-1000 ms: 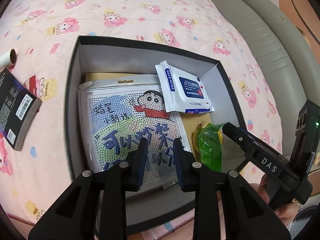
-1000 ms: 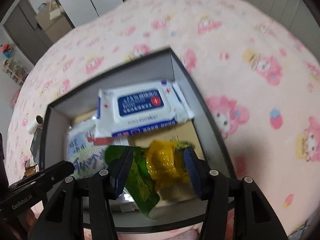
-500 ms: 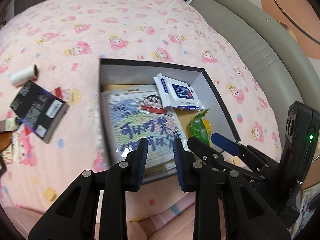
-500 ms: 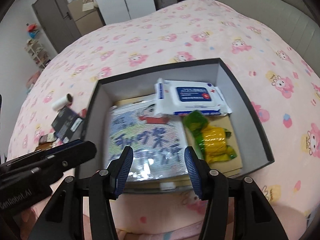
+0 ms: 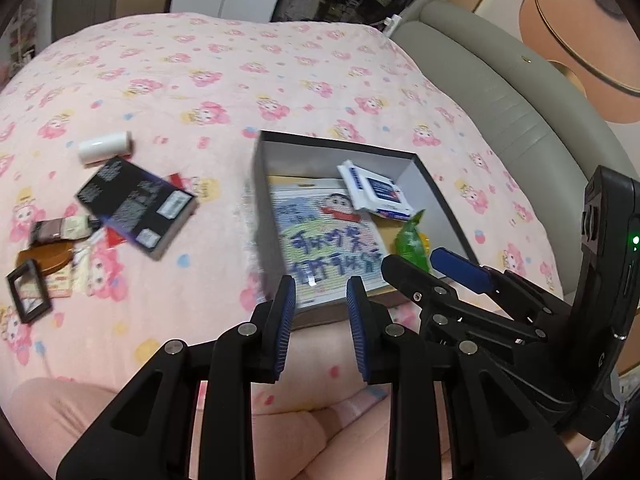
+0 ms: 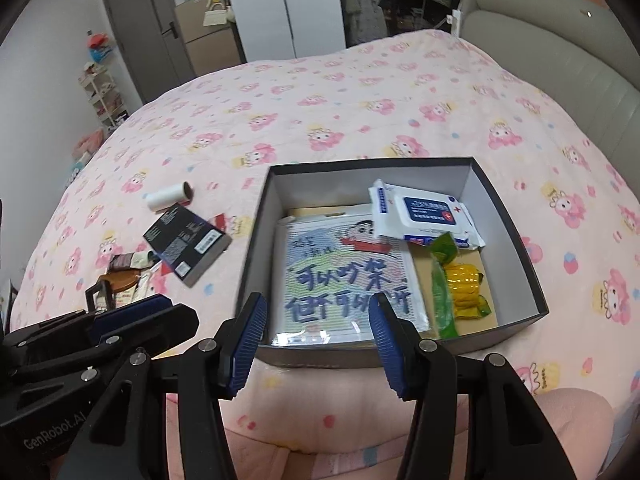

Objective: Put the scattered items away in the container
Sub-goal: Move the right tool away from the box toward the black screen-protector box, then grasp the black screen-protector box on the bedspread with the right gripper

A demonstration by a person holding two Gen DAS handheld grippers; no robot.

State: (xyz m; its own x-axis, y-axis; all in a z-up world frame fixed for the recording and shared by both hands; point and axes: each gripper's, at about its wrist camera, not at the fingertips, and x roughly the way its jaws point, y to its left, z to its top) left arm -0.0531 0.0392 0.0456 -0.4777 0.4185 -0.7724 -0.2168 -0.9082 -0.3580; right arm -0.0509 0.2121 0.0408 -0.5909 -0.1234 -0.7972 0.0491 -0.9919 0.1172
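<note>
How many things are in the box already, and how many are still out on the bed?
In the box: 4 that show: cartoon pouch, wipes pack, corn snack, brown envelope.
On the bed: about 5 clear: white roll, black book, tube, brown disc, black frame; more lie blurred.
Total: about 9.

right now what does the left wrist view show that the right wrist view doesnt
Only the left wrist view shows the right gripper, open and empty, and the round wall decoration.

Only the right wrist view shows the left gripper from the side, the grey door and the shelf.

Both show the box holding the wipes pack and green snack bag, with the black book and white roll outside on the bed.
</note>
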